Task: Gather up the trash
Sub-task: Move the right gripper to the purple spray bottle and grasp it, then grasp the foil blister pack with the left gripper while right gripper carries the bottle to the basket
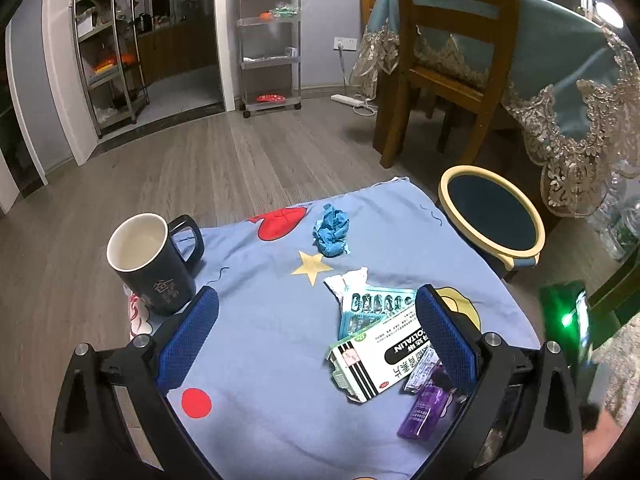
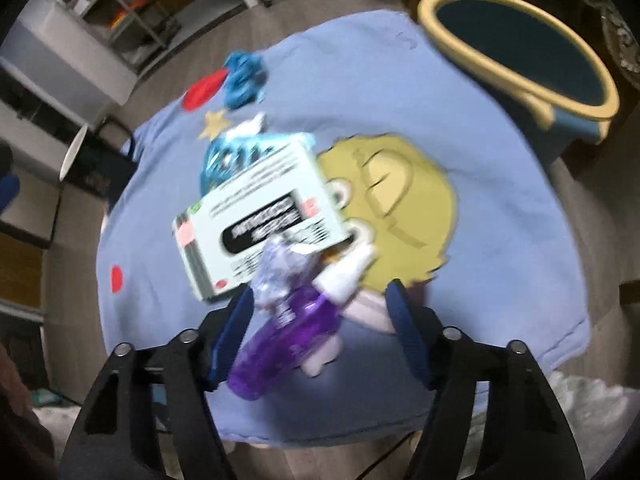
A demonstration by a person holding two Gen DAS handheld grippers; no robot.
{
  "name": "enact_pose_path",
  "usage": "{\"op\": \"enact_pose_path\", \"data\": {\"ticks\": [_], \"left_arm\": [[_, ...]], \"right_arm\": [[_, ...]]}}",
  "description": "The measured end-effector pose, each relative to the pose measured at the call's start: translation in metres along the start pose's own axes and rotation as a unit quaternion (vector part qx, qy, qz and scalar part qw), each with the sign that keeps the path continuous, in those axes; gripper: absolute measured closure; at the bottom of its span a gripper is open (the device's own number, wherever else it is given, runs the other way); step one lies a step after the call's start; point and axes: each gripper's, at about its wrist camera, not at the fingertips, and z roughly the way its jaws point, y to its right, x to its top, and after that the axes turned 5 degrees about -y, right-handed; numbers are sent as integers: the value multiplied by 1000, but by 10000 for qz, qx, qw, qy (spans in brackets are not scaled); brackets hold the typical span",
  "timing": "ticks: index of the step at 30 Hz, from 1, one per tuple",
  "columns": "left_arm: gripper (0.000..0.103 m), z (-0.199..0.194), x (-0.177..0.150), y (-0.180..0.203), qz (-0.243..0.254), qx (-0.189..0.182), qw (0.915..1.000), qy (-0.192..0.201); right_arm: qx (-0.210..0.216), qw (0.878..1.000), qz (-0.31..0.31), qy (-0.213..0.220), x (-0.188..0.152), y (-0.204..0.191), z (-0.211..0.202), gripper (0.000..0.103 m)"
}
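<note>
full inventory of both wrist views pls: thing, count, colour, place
mug: 1, black, white inside, cloth's left edge
crumpled wad: 1, blue, far side of cloth
medicine box: 1, white-green, cloth centre-right
blister pack: 1, teal, partly under box
bottle: 1, purple, near box
bin: 1, blue, cream rim, floor right of cloth
cloth: 1, light blue, cartoon print
chair: 1, wooden, behind
left gripper: open, empty
right gripper: open, astride bottle

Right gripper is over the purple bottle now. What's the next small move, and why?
Probably ease the right gripper down and close on the purple bottle. The bottle lies between its pads on the blue cloth, apparently not yet pinched. The view is blurred, so settle first. The bin waits at the cloth's far right.
</note>
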Motion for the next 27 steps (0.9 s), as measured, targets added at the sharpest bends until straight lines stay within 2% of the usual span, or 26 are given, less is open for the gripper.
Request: {"op": "enact_pose_path", "data": {"ticks": [5,7,8,9,11,15,20,27], "left_arm": [[6,-1,-4,-9,7,13,10000,-34],[6,1,-5,-11,-10,11,10000,-72],[6,2,-6,-13,-14,1,10000,-93],[6,3,-7,-14,-26,-22,9999,-135],[6,6,-8,-14,-30,-53,9998,-192],[6,14,-9,-10,9,-83,9994,-331],[6,24,-15,6,227,-130,9986,-459],[6,48,-43,41,397,-518,9953,-709]], "right_arm": [[-240,9989,-247,-313,-15,-20,23,41],[-419,9979,-407,-287,-17,-25,28,44],[-563,9963,-579,-298,-16,-29,29,51],[-579,9961,-601,-282,-15,-28,27,60],[-554,9968,-515,-267,-12,-22,23,65],[-309,9992,-191,-182,-4,-2,4,66],[-67,9999,4,148,20,17,-34,68],[-346,9940,-319,992,79,39,-107,69]]}}
